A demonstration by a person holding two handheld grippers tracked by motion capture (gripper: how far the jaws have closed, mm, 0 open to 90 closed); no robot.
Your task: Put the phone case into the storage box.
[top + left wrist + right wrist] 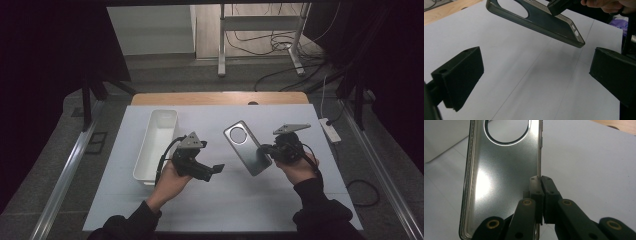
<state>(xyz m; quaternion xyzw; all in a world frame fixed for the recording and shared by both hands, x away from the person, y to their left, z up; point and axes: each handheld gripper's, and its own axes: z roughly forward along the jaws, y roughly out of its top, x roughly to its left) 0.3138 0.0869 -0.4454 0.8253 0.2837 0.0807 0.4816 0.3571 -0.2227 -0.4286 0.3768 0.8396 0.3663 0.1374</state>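
A grey translucent phone case with a round camera hole hangs tilted above the white table sheet. My right gripper is shut on the case's side wall; the right gripper view shows the case with its edge pinched between the two pads of my right gripper. My left gripper is open and empty, low over the sheet to the left of the case. Seen from the left gripper view, the case floats ahead of and above the two wide-apart jaws of my left gripper.
A long white plastic bin stands on the left part of the sheet, beside my left hand. The wooden table edge runs along the back. A white power strip lies off the table at the right.
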